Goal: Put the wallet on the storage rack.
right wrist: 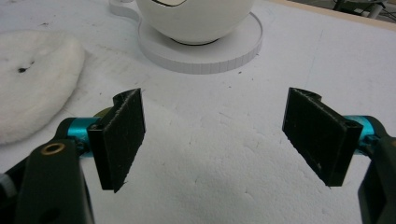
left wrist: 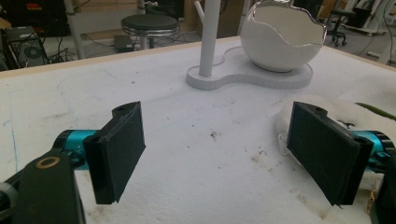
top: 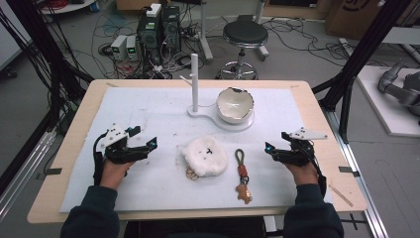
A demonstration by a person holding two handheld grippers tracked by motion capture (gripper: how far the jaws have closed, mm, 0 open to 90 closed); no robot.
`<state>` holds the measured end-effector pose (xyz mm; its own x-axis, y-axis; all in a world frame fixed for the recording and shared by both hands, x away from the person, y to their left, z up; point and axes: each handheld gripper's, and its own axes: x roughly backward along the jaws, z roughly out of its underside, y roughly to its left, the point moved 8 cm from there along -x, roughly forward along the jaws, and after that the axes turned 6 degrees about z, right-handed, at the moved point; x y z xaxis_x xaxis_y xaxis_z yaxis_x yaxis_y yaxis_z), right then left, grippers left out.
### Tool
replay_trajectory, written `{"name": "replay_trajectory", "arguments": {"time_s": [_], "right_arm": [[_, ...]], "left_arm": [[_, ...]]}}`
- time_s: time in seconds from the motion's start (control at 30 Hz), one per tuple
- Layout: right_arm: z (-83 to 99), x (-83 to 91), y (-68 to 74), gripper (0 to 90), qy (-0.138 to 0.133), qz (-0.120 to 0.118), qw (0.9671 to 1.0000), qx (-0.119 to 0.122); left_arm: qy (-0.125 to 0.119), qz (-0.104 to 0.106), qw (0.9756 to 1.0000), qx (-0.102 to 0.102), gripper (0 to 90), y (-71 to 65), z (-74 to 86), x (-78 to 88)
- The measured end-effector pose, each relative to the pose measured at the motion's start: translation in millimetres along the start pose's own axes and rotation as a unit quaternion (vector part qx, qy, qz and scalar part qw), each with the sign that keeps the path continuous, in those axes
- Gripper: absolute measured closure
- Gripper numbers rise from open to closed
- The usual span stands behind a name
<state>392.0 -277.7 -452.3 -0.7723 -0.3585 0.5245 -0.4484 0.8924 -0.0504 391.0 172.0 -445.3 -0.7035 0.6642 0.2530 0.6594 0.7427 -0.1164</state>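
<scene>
A fluffy white plush charm [top: 205, 155] with a small face lies at the middle of the white mat [top: 148, 106], a gold ring at its near edge. Right of it lies a keychain [top: 241, 176] with a green cord and a brown bear charm. My left gripper [top: 151, 145] rests on the mat left of the plush, open and holding nothing. My right gripper [top: 268, 148] rests right of the keychain, open too. In the left gripper view the gripper [left wrist: 215, 140] frames bare mat, with the plush [left wrist: 336, 103] behind one jaw. In the right gripper view the gripper [right wrist: 212, 135] faces the plush [right wrist: 32, 79].
A white stand [top: 194, 82] with an upright post and a side peg sits at the back of the mat. Its flat base [right wrist: 205, 58] carries a cracked-egg-shaped white bowl [top: 235, 105]. A stool [top: 244, 34], computers and cables are on the floor beyond the table.
</scene>
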Motion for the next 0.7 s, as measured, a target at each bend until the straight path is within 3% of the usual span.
{"name": "replay_trajectory", "arguments": {"time_s": [0.27,0.4,0.5,0.53,0.6,0.67,0.7], "right_arm": [[0.9,-0.1,-0.7,21.5,0.001,-0.001,1.0,-0.002],[2.0,-0.1,-2.7,21.5,0.001,-0.005,1.0,-0.007],[3.4,0.2,-2.1,21.5,0.003,-0.007,0.9999,-0.008],[3.5,0.2,-1.2,21.5,0.003,-0.008,0.9999,-0.006],[3.2,0.6,1.8,21.5,0.003,-0.01,0.9999,-0.002],[2.9,0.0,4.1,21.5,0.005,-0.012,0.9999,0.001],[2.7,-0.6,5.3,21.6,0.006,-0.013,0.9999,0.004]], "left_arm": [[0.004,0.006,0.9999,0.011,19.1,-4.1,0.8,-5.3],[0.004,0.024,0.9994,0.025,19.1,-11.2,-0.7,-13.4],[0.012,0.052,0.998,0.035,19.1,-25.9,-2.9,-23.4],[0.012,0.052,0.998,0.035,19.1,-25.9,-2.9,-23.4],[0.027,0.072,0.9968,0.024,19.1,-40.7,-2.1,-32.3],[0.033,0.077,0.9962,0.022,19.1,-45.4,-0.9,-36.1],[0.051,0.083,0.9952,0.015,19.1,-51.6,2.4,-43.4]]}}
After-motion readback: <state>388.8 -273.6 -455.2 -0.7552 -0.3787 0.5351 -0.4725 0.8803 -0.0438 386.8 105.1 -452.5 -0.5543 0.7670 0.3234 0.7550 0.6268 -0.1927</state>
